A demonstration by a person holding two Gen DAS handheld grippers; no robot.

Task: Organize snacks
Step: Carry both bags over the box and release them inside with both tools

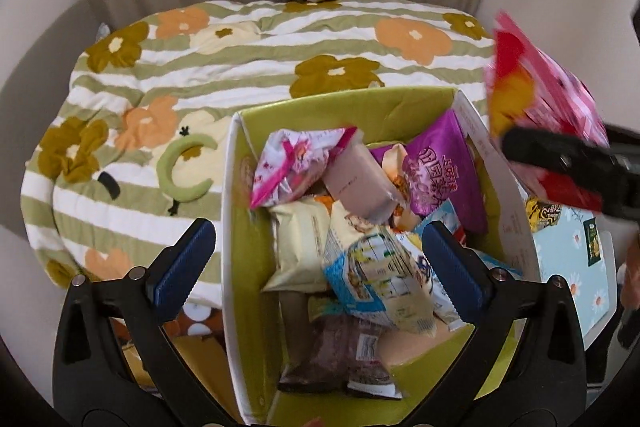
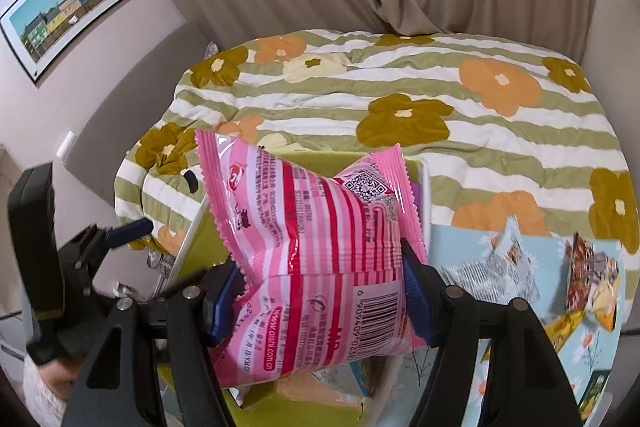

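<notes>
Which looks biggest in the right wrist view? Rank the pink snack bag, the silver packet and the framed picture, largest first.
1. Pink snack bag, by far, though it sits closest to the camera, clamped in the right hand-held gripper.
2. Framed picture on the wall.
3. Silver packet on the blue floral surface.

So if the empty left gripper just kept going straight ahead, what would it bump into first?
Probably the blue-and-white snack packet on top of the pile in the green box; the open left gripper points down at it, though depth is unclear.
</notes>
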